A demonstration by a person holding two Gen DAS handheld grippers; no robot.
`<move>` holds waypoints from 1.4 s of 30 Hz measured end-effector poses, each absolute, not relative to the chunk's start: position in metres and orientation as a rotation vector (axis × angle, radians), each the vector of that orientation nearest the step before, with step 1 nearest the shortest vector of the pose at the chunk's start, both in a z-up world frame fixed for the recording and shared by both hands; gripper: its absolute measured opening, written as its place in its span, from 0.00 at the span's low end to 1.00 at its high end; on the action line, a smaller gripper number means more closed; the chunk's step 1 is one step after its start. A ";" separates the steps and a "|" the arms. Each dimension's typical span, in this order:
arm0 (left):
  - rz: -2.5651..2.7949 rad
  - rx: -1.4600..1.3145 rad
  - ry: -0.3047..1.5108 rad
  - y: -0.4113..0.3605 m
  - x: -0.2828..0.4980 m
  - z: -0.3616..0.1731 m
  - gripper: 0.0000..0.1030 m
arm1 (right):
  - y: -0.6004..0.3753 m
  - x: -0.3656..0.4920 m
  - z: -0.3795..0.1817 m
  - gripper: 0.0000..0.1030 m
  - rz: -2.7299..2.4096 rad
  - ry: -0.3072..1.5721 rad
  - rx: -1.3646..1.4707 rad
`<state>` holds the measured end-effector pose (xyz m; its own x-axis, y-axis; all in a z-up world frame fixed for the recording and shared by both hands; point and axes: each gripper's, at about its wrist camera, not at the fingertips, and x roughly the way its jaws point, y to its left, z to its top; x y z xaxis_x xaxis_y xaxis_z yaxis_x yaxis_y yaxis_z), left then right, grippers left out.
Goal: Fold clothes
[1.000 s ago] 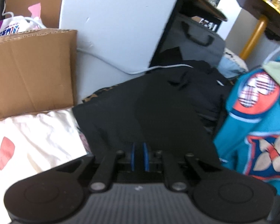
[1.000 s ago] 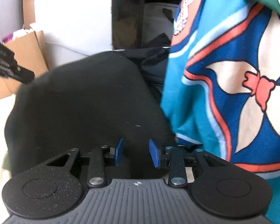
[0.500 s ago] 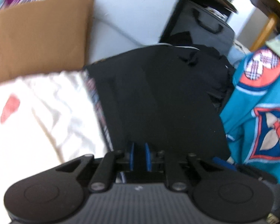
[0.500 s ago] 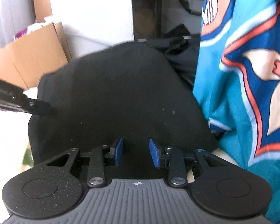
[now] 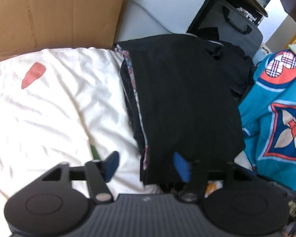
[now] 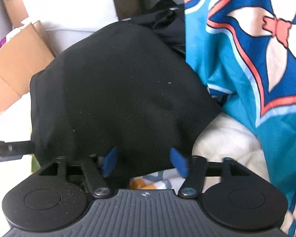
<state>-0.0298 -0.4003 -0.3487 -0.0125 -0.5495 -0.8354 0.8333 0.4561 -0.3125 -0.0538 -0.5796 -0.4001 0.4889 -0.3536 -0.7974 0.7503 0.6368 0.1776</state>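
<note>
Black garment (image 5: 183, 102) lies folded atop a stack on the white bedding (image 5: 49, 106). My left hand-held gripper (image 5: 148, 165) and right hand-held gripper (image 6: 144, 162) gape wide, holding nothing. I judge the teal patterned garment (image 6: 246, 63) still unfolded.

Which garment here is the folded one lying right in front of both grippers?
The black garment, folded flat with a patterned hem along its left edge. The teal patterned garment to its right is loose and unfolded; the crumpled black clothes lie behind.
</note>
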 end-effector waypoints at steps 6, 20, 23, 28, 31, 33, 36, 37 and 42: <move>-1.077 0.361 1.182 -0.390 -0.019 -0.332 0.88 | -0.567 -0.042 -0.389 0.91 -0.710 0.871 0.588; -1.030 0.507 1.149 -0.358 -0.002 -0.244 0.99 | -0.556 -0.021 -0.316 0.94 -0.713 0.971 0.683; -1.009 0.531 1.136 -0.349 0.000 -0.220 0.99 | -0.553 -0.019 -0.299 0.94 -0.706 1.010 0.672; -0.958 0.525 1.113 -0.328 0.005 -0.178 0.99 | -0.546 -0.026 -0.264 0.97 -0.710 1.021 0.678; -0.917 0.525 1.113 -0.316 0.009 -0.151 0.99 | -0.542 -0.029 -0.240 0.97 -0.690 1.039 0.679; -0.896 0.519 1.111 -0.308 0.012 -0.131 0.99 | -0.538 -0.032 -0.221 0.97 -0.683 1.048 0.670; -0.861 0.500 1.111 -0.295 0.018 -0.103 0.99 | -0.539 -0.037 -0.195 0.97 -0.681 1.042 0.676; -0.851 0.490 1.111 -0.291 0.019 -0.094 0.99 | -0.539 -0.039 -0.187 0.97 -0.685 1.033 0.676; -0.815 0.488 1.079 -0.264 0.022 -0.055 0.99 | -0.536 -0.043 -0.152 0.98 -0.693 1.028 0.674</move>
